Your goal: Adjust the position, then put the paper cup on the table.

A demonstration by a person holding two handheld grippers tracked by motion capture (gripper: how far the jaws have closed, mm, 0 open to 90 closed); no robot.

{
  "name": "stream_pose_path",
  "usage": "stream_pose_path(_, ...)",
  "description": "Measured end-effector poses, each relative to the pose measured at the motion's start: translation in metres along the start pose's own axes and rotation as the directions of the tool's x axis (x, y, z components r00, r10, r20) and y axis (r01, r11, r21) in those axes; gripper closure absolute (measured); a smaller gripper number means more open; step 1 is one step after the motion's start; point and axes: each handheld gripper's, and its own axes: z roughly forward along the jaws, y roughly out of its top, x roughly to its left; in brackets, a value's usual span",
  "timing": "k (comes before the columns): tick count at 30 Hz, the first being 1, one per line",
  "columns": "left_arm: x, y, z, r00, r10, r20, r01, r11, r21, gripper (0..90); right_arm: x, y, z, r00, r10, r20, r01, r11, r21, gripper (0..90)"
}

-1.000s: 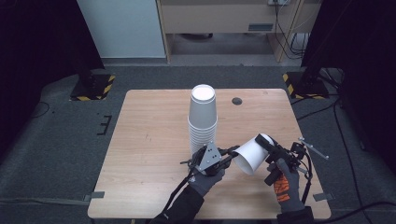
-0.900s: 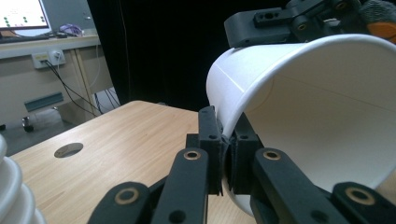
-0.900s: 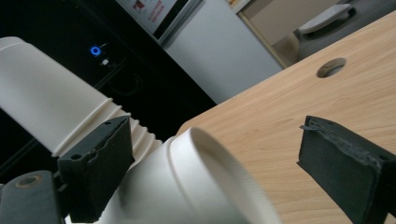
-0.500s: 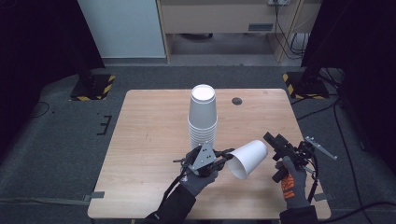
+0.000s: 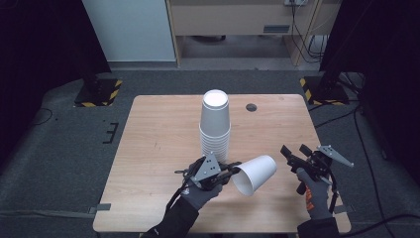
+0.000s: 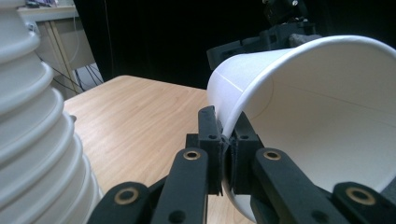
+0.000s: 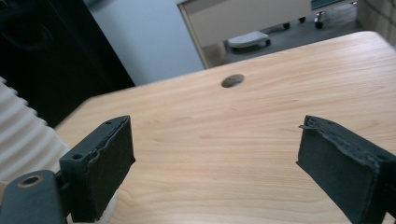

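- Looking down in the high view, the left gripper at lower centre pinches the rim of a single white paper cup, tipped on its side with its mouth toward the bottom of the frame, apparently kept clear of the tall stack of white paper cups behind it. The right gripper at lower right hovers apart, empty.
- Left gripper view: its jaws clamp the cup wall at the rim, centre frame; the stack fills the left edge.
- Right gripper view: jaws stand wide with nothing between, above the pale wooden table.
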Motion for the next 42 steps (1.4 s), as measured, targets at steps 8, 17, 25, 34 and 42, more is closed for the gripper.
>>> stream_pose_path(8, 0.006, -0.007, -0.016, 0.9997, -0.021, 0.009, 0.021, 0.9993, 0.030, 85.8, -0.002, -0.002, 0.001, 0.9851, -0.153, 0.079, 0.149, 0.987, 0.057, 10.6)
stream_pose_path(17, 0.015, -0.013, -0.038, 0.9990, -0.045, -0.003, 0.045, 0.9968, 0.066, 85.8, -0.005, -0.008, 0.002, 0.9680, -0.227, 0.107, 0.215, 0.970, 0.111, 10.6)
stream_pose_path(25, 0.021, -0.017, -0.052, 0.9985, -0.054, 0.007, 0.053, 0.9916, 0.118, 85.8, -0.011, -0.011, 0.000, 0.9609, -0.248, 0.124, 0.230, 0.963, 0.139, 10.6)
stream_pose_path(34, 0.027, -0.026, -0.075, 0.9974, -0.070, 0.017, 0.065, 0.9784, 0.196, 85.8, -0.012, -0.015, 0.002, 0.9587, -0.259, 0.118, 0.238, 0.957, 0.167, 10.5)
stream_pose_path(42, 0.032, -0.035, -0.099, 0.9967, -0.081, 0.004, 0.078, 0.9641, 0.254, 85.8, -0.013, -0.015, 0.003, 0.9591, -0.256, 0.121, 0.233, 0.957, 0.174, 10.4)
